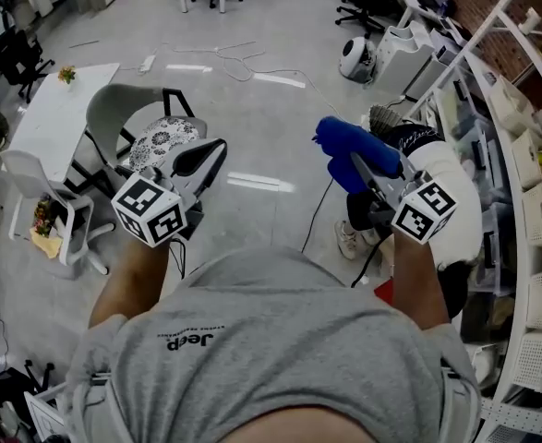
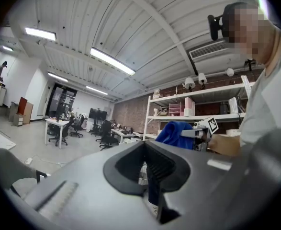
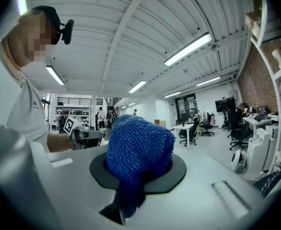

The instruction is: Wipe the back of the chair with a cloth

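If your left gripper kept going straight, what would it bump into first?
Probably nothing near: the left gripper points up into open room; the blue cloth sits off to its right.

blue cloth [image 1: 346,142] in right tool [image 1: 361,162], grey chair [image 1: 123,105] beyond left tool [image 1: 213,151]

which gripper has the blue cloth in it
The right gripper, its jaws clamped on the blue cloth; the left gripper has its jaws together with nothing between them.
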Available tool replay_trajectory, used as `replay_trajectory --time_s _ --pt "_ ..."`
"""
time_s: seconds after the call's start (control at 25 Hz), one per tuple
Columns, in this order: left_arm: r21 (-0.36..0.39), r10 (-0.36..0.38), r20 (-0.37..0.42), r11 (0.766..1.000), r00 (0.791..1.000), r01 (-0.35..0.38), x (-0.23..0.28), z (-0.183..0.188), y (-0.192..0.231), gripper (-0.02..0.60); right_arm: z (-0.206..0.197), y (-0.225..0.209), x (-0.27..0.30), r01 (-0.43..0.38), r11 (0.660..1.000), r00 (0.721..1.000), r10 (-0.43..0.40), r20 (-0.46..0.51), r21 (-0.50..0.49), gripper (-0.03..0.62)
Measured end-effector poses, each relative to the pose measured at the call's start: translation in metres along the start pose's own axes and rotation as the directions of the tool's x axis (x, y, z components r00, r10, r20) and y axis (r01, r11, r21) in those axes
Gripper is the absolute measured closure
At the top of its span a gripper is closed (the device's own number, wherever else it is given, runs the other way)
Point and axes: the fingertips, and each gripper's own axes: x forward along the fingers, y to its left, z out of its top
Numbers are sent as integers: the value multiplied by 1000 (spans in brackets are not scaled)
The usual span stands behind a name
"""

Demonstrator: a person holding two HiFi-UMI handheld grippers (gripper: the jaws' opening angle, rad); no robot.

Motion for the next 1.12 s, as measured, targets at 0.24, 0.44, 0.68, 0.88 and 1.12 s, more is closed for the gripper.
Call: replay_trajectory --time_s 0.24,0.44,0.68,0.88,1.12 --pt "-3 4 -25 1000 1000 -4 15 -6 5 523 -8 -18 -2 5 1000 1000 -5 7 21 534" --pt "-13 -38 -28 999 999 37 40 -8 24 523 -12 -37 12 39 999 999 -39 2 31 534" --pt "-41 -123 -27 992 992 122 87 -13 78 523 -10 -75 50 113 993 994 -113 -12 30 534" --pt "-35 -209 -8 977 978 209 133 2 163 523 6 -115 114 208 978 978 -208 -3 8 534" --pt "3 -282 -6 959 959 282 193 48 268 523 52 -168 204 287 958 957 -286 47 -4 534"
